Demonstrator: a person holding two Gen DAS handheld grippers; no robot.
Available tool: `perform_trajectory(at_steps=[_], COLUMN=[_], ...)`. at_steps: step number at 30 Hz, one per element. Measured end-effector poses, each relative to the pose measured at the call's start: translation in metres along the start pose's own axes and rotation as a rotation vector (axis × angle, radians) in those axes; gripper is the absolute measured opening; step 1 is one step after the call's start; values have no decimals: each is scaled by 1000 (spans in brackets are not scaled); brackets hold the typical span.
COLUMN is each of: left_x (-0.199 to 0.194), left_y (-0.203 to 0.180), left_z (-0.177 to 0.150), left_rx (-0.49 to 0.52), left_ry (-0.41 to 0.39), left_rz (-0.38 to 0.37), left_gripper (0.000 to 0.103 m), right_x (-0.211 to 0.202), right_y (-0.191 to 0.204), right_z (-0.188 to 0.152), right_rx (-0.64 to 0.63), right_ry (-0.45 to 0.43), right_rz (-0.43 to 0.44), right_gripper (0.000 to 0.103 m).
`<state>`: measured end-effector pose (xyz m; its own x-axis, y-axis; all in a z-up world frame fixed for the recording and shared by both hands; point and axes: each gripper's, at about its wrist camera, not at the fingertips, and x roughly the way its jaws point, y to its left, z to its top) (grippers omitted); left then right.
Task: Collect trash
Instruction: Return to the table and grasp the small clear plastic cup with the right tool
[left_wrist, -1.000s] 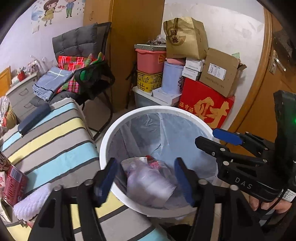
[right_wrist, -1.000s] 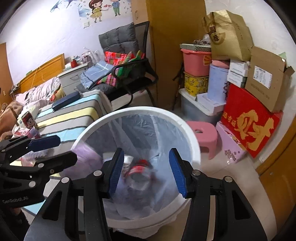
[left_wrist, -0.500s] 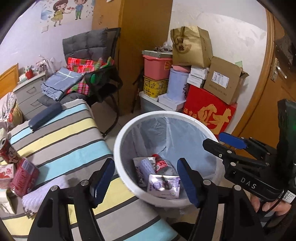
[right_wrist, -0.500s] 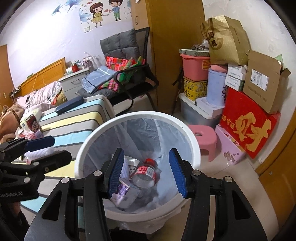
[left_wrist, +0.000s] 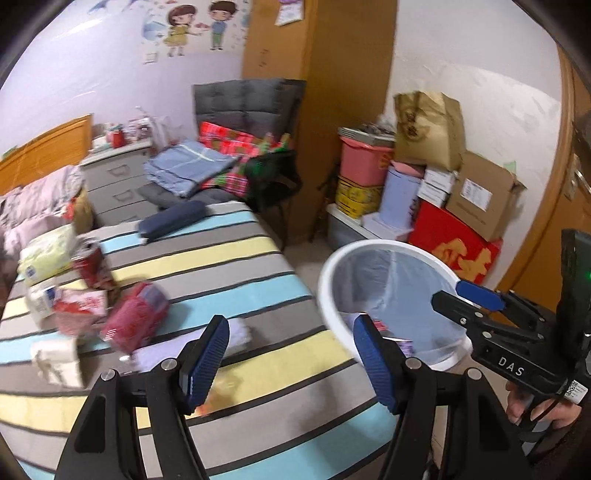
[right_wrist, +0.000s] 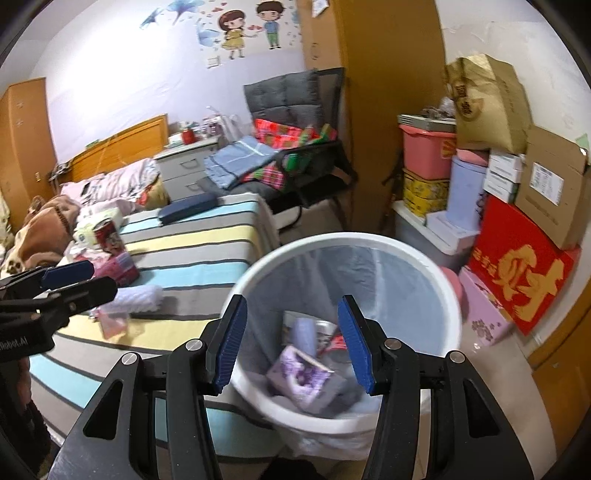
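A white trash bin (right_wrist: 428, 266) with a plastic liner stands beside the striped bed; it also shows in the left wrist view (left_wrist: 332, 266). Inside it lie a purple carton (right_wrist: 306, 380), a bottle and other wrappers. My right gripper (right_wrist: 293, 341) is open and empty above the bin. My left gripper (left_wrist: 291, 363) is open and empty over the bed's edge. Trash lies on the bed: a red can (left_wrist: 92, 267), a red packet (left_wrist: 135, 319), a red-and-white carton (left_wrist: 79, 308) and white tissue (left_wrist: 55, 356).
The striped bed (left_wrist: 221, 266) fills the left. A dark blue case (left_wrist: 171, 218) lies on it. A chair with folded clothes (left_wrist: 236, 166) stands behind. Stacked boxes and bins (left_wrist: 443, 192) line the wall, with a wooden door (left_wrist: 546, 221) at the right.
My left gripper has swung left from over the bin to over the bed, bringing the bed's trash into view. My right gripper has stayed over the bin and pulled back slightly.
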<state>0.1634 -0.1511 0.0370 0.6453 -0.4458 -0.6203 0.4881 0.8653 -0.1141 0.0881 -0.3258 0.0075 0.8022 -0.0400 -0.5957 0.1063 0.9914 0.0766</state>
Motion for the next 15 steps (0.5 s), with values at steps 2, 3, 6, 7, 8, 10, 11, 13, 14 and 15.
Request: perform_trajectory(at_steps=[2, 3, 6, 7, 8, 10, 11, 13, 14, 15], left_x=[-10, -15, -29, -32, -36, -43, -46, -52, -54, -57], left_y=[14, 21, 44, 50, 58, 74, 82, 98, 105, 114], left_z=[-3, -4, -9, -11, -13, -18, -20, -25, -27, -29], left_rx=[-11, -21, -59, -67, -79, -108, -119, -138, -151, -170], left_ry=[-11, -18, -35, -36, -38, -41, -44, -46, -45, -44], left_rz=[32, 46, 75, 86, 100, 127, 135, 159, 173, 185], left_gripper=[69, 69, 69, 69, 69, 69, 69, 69, 69, 69], right_x=[2, 2, 4, 5, 5, 7, 9, 11, 12, 13], right_y=[8, 9, 23, 27, 31, 38, 42, 51, 56, 60], right_z=[0, -1, -2, -3, -3, -5, -5, -7, -8, -9], right_rx=[-11, -16, -28, -33, -37, -45, -50, -61, -68, -72], right_ry=[0, 0, 5, 8, 9, 17, 24, 31, 34, 36], right_rz=[19, 27, 52, 64, 75, 97, 108, 129, 141, 149], right_gripper=[55, 56, 56, 56, 56, 56, 56, 57, 57, 58])
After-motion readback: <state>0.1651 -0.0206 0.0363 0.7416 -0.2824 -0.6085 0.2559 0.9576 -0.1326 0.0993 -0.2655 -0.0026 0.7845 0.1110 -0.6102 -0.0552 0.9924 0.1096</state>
